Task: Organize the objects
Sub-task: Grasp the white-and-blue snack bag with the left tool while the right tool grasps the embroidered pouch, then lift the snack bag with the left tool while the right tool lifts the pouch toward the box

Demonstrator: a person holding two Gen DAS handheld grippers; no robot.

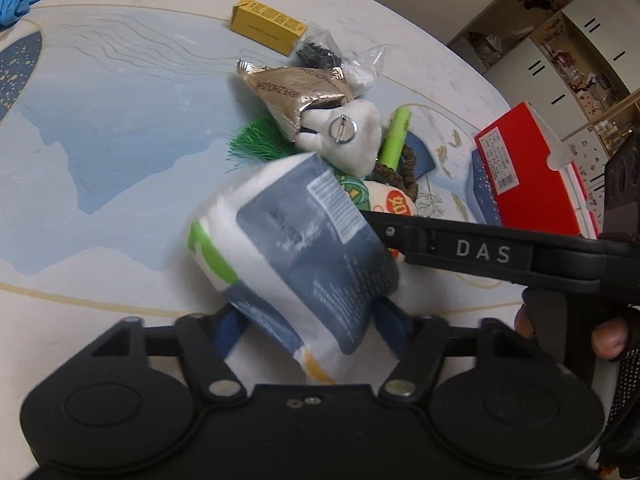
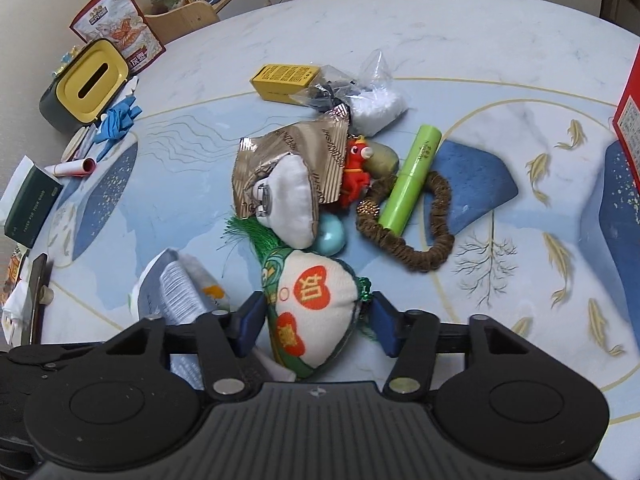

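The round table with its blue and white patterned cover carries everything, and the red box stands at its edge on my right. Between the 2 blue fingers of my left gripper sits the white and grey-blue packet, tilted and blurred; the fingers press against its lower end and have hold of it. My right gripper has its fingers spread on either side of the white embroidered pouch with the red patches, and I cannot tell whether they touch it. Just beyond lies the pile: the gold foil wrapper with the white plush cushion on top, the brown braided ring with the lime green tube lying across it, the yellow carton at the far side touching 2 clear plastic bags, a red toy figure, and a small pale blue ball tucked under the cushion.
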